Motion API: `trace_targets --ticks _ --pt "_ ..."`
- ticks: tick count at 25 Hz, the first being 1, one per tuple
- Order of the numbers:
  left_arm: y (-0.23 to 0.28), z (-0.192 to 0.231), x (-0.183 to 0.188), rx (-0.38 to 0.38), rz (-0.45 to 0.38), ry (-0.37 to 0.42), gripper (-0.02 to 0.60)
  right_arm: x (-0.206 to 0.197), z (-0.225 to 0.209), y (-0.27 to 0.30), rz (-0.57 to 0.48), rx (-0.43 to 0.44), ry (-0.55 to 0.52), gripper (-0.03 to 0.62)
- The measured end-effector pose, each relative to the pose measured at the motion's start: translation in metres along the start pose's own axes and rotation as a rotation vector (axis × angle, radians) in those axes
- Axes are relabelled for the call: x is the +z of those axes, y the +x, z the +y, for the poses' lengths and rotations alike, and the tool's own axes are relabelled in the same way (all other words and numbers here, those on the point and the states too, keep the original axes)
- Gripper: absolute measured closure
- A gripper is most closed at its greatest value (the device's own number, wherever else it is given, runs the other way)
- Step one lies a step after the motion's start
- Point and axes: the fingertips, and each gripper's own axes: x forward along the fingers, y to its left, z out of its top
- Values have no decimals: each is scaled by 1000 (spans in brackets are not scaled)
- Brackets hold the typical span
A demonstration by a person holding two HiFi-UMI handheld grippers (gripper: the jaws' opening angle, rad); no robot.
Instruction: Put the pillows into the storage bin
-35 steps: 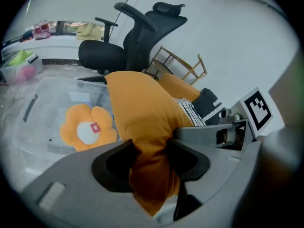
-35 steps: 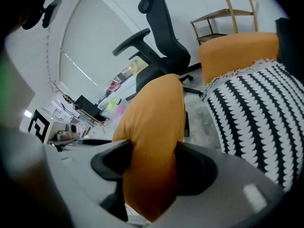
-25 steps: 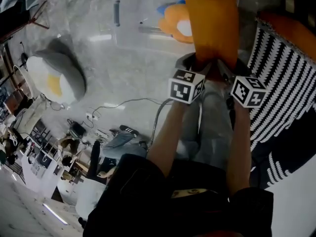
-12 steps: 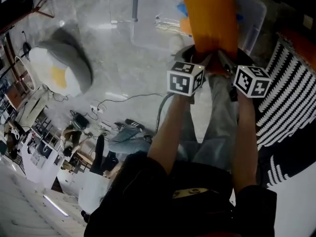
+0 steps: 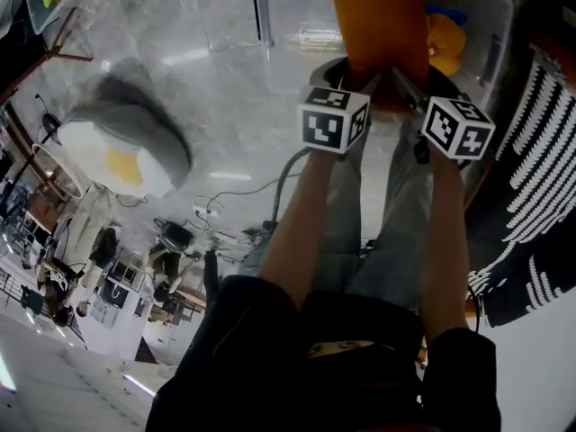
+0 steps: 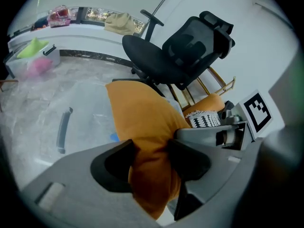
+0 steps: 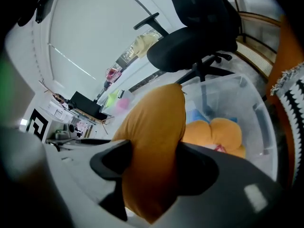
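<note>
- While both grippers pinch it, the soft plain orange pillow [image 5: 378, 25] hangs in the air right by the clear plastic storage bin [image 7: 260, 109]. As far as I can tell it's not inside yet.
- Jaws of the left gripper [image 6: 152, 159] are squeezed onto the orange pillow's near edge, with fabric bunched between them. The right gripper [image 7: 152, 164] has the same kind of bite just beside it.
- One rounded orange plush pillow [image 7: 218, 134] already sits in the bin, so I'd call that one done.
- Left to do, my guess: drop this one in, then fetch the fried-egg-shaped grey and white pillow [image 5: 126, 151] lying well apart on the pale marble floor [image 5: 225, 79]. Maybe the black-and-white zigzag cushion [image 5: 531, 178] at the right too.
- Hard to see: the head view cuts off the orange pillow's far end, the zigzag cushion runs out of frame, and something blue [image 7: 195, 116] in the bin is mostly covered.
</note>
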Motion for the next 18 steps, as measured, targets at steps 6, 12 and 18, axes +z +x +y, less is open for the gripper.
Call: trace_targets --ticks 6,12,18 --pt "-6 51 5 34 1 36 333 2 26 45 -6 5 22 292" --pt "-13 96 8 107 8 110 318 -1 48 81 -23 8 63 273" --pt "-23 122 -10 197 8 74 305 -36 57 93 63 17 43 250"
